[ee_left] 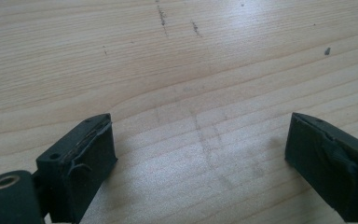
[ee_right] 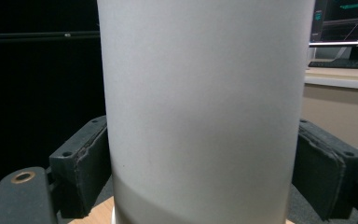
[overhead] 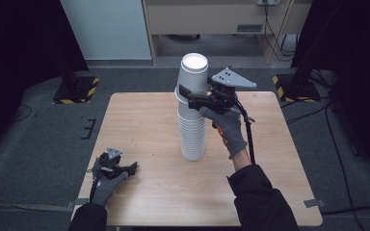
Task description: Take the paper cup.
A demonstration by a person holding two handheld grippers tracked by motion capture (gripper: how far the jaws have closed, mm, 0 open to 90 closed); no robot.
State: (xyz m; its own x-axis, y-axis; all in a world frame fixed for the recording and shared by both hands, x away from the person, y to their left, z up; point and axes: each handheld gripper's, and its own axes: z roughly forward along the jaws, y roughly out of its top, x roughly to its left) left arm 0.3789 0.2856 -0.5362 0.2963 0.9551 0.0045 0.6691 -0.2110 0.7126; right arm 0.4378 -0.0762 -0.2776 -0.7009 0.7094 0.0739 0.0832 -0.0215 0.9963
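Observation:
A tall stack of upturned white paper cups [overhead: 192, 137] stands in the middle of the wooden table [overhead: 139, 120]. My right gripper [overhead: 189, 96] is up at the top of the stack, shut on the top cup [overhead: 193, 72]. In the right gripper view both pads press the sides of that cup [ee_right: 205, 102], with the gripper [ee_right: 205, 172] around it. My left gripper [overhead: 131, 168] rests low near the table's front left corner. It is open [ee_left: 200, 154], with bare wood between its jaws.
Black stands with yellow-striped bases [overhead: 77, 89] sit on the floor beyond the table's far corners. A white cabinet [overhead: 108, 29] and a wooden desk [overhead: 212, 19] with cables stand at the back. A monitor and keyboard [ee_right: 340, 32] are off to one side.

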